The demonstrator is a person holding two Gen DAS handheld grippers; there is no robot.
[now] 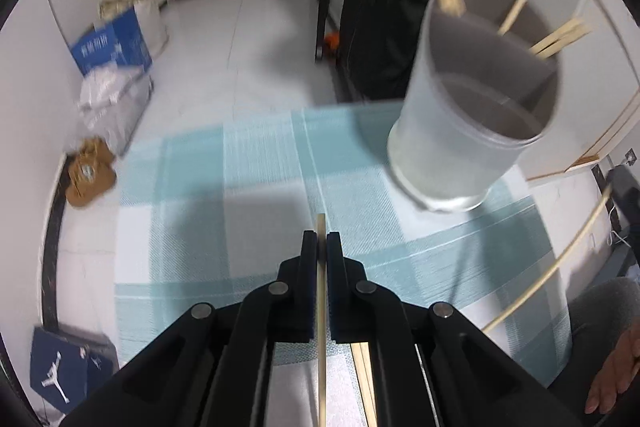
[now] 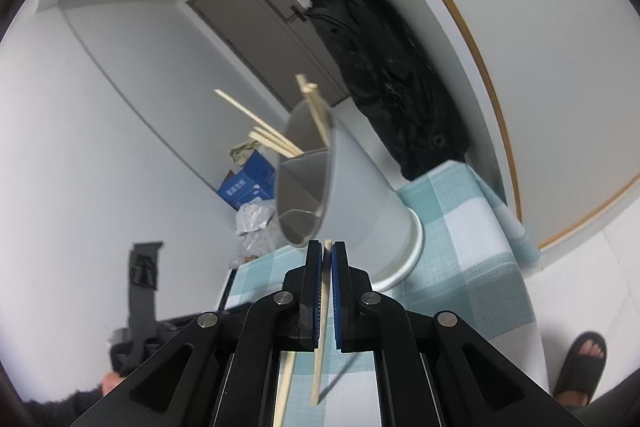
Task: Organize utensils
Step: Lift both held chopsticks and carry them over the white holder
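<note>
Your left gripper (image 1: 322, 239) is pinching one chopstick (image 1: 321, 327) tight between its two pads. Your right gripper (image 2: 327, 251) is squeezing another chopstick (image 2: 320, 339) the same way, right in front of the cup (image 2: 352, 195). The cup stands on the blue checked cloth (image 1: 248, 211), a little ahead of the left gripper and to its right. Some sticks (image 1: 556, 37) are already inside the cup, so part of the job looks done. More sticks (image 1: 366, 383) lie on the cloth under your left gripper, so you still have some to put in.
</note>
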